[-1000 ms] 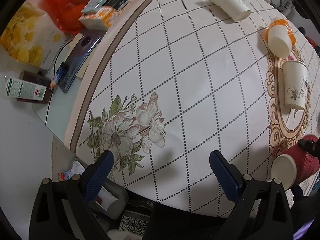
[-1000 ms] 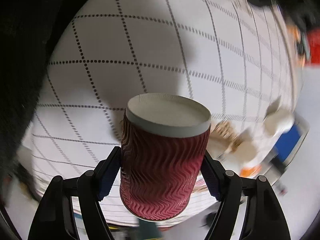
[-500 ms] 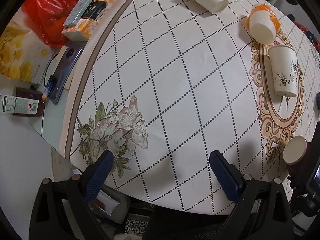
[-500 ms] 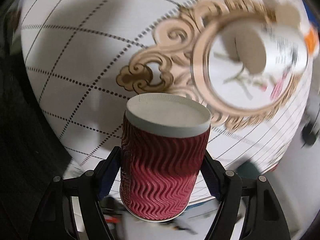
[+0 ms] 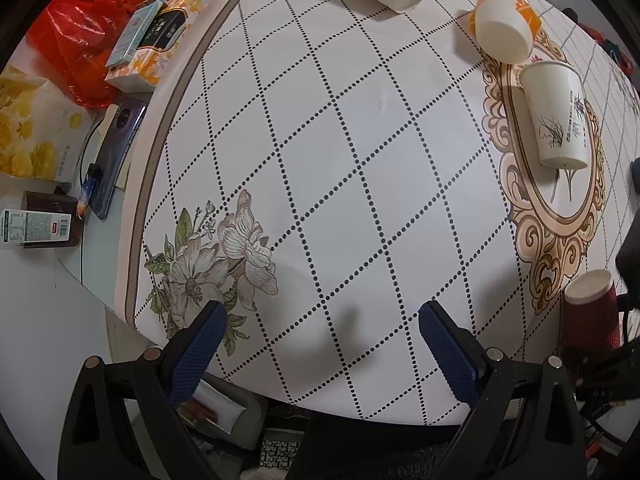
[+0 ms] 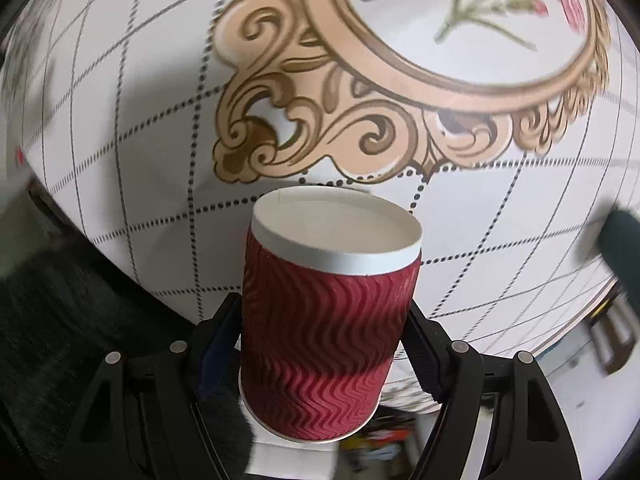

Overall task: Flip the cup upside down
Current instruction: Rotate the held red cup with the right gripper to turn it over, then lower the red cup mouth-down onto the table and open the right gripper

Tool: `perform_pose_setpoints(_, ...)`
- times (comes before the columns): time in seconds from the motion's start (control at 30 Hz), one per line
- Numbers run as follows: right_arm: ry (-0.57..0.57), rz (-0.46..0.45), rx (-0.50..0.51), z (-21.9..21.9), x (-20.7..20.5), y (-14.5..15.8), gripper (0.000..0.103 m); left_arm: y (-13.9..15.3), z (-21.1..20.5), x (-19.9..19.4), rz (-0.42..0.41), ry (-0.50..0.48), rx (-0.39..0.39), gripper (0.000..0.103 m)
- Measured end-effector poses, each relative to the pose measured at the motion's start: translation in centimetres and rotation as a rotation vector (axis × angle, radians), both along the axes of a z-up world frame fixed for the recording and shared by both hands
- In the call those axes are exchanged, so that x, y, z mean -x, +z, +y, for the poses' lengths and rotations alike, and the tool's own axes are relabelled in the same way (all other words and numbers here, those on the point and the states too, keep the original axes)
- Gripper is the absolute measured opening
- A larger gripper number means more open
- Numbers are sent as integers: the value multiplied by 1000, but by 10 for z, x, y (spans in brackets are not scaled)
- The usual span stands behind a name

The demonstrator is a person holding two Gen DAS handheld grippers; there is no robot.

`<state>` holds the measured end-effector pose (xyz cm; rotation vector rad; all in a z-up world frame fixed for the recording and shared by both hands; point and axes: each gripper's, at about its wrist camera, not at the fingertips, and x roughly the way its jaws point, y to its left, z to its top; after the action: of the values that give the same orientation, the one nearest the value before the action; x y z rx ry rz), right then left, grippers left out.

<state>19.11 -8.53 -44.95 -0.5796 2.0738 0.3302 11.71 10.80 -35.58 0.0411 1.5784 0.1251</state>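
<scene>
Writing on the brown bottle's label is too small to read.

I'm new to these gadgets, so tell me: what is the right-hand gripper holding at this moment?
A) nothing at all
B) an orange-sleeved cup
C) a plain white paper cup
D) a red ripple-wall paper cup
D: in the right wrist view, the right gripper has its jaws pressed against both sides of the red ripple-wall paper cup.
</scene>
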Motion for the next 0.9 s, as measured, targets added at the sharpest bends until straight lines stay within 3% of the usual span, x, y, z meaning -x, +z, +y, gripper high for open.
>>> perform_pose_setpoints(0.2,-114,16,-4,-26,-26,-8,83,-1,-3,2,3,-2,0,98)
perform_pose_setpoints(0.27,-135,-1,-9,-33,-31,-6,90,-1,-3,2,3,-2,-1,98)
perform_pose_setpoints(0.4,-160,-44,-22,-48,-50,-1,90,-2,-7,4,7,-7,-2,98)
perform_pose_setpoints(0.47,-158,-84,-22,-54,-54,6,85,-2,-10,4,7,-15,-5,98)
perform_pose_setpoints(0.53,-162,-112,-31,-50,-58,11,73,-1,-14,5,6,-25,-7,98)
perform_pose_setpoints(0.7,-177,-197,-51,-47,-60,31,72,4,-26,5,0,-66,-13,98)
perform_pose_setpoints(0.9,-251,-352,-110,-61,-31,68,72,8,-40,4,-7,-110,-11,98)
